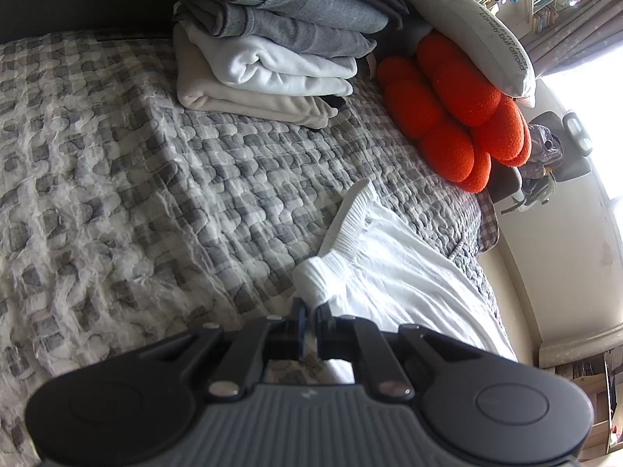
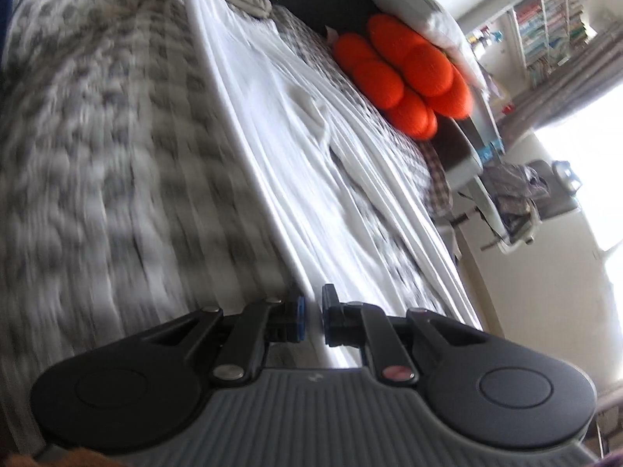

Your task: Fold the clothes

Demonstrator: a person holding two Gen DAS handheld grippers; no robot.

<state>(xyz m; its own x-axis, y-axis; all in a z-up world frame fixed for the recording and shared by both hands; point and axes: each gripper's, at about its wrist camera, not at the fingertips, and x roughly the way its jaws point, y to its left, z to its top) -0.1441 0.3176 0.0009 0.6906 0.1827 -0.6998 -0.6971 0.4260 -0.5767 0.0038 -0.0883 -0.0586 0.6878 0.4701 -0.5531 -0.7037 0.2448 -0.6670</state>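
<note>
**White garment pinched at both ends on a quilted bed**

In the left wrist view, a checked grey-and-white quilt (image 1: 136, 179) with a puckered, woven-looking surface is seen across the left and middle. A stack of folded clothes (image 1: 272, 50) in soft grey, pale blue and beige knits is set at its far edge. To the right, a lumpy orange cushion (image 1: 451, 109) of rounded, fuzzy lobes is tucked under a smooth grey pillow (image 1: 479, 35). The left gripper (image 1: 311, 321) is pressed together on the ribbed, elastic waistband of a white garment (image 1: 393, 272), whose crinkled thin cloth is spread toward the bed's right edge.

In the right wrist view, blurred quilt is seen at left; the garment (image 2: 296, 148) is stretched in long pleats away from the right gripper (image 2: 313, 317), whose jaws are pinched on its near edge. The orange cushion (image 2: 401, 74) is seen beyond.
</note>
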